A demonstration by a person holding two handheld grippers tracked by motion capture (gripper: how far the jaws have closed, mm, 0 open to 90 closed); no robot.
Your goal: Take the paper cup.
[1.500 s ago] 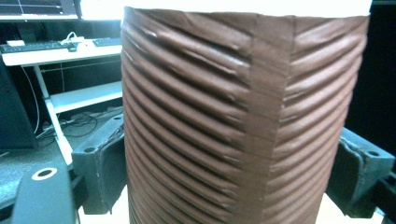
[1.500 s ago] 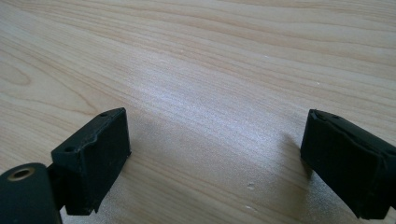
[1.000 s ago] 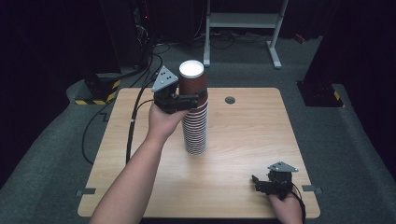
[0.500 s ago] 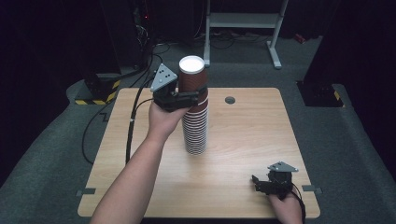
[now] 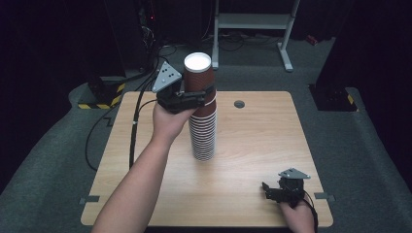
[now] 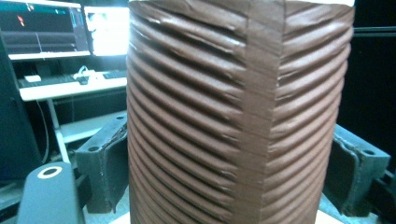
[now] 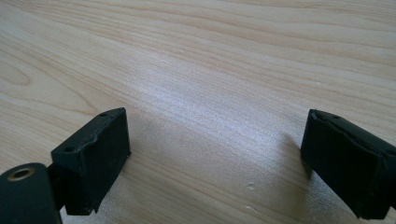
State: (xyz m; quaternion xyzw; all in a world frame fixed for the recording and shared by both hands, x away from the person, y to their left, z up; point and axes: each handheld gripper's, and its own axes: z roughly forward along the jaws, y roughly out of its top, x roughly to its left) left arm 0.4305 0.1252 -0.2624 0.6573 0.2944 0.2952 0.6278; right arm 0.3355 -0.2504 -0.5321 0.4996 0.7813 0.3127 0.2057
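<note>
A tall stack of brown ribbed paper cups (image 5: pixel 203 136) stands on the middle of the wooden table (image 5: pixel 262 131). The top cup (image 5: pixel 199 77), white inside, sits higher than the rest. My left gripper (image 5: pixel 201 95) is shut on that top cup (image 6: pixel 233 116), one black jaw pressed on each side of its ribbed wall. My right gripper (image 5: pixel 266 190) rests low over the table's front right corner. It (image 7: pixel 215 158) is open, with bare wood (image 7: pixel 210 70) between its jaws.
A round cable hole (image 5: pixel 239 104) lies in the table behind the stack. A black cable (image 5: pixel 133 131) trails from my left gripper off the left edge. A yellow-and-black striped block (image 5: pixel 99 97) and a white frame (image 5: pixel 252 22) stand on the floor beyond. Monitors (image 6: pixel 56 28) glow behind the cup.
My left gripper has risen slightly with the top cup in it, drawing it up out of the stack. The right gripper has stayed still.
</note>
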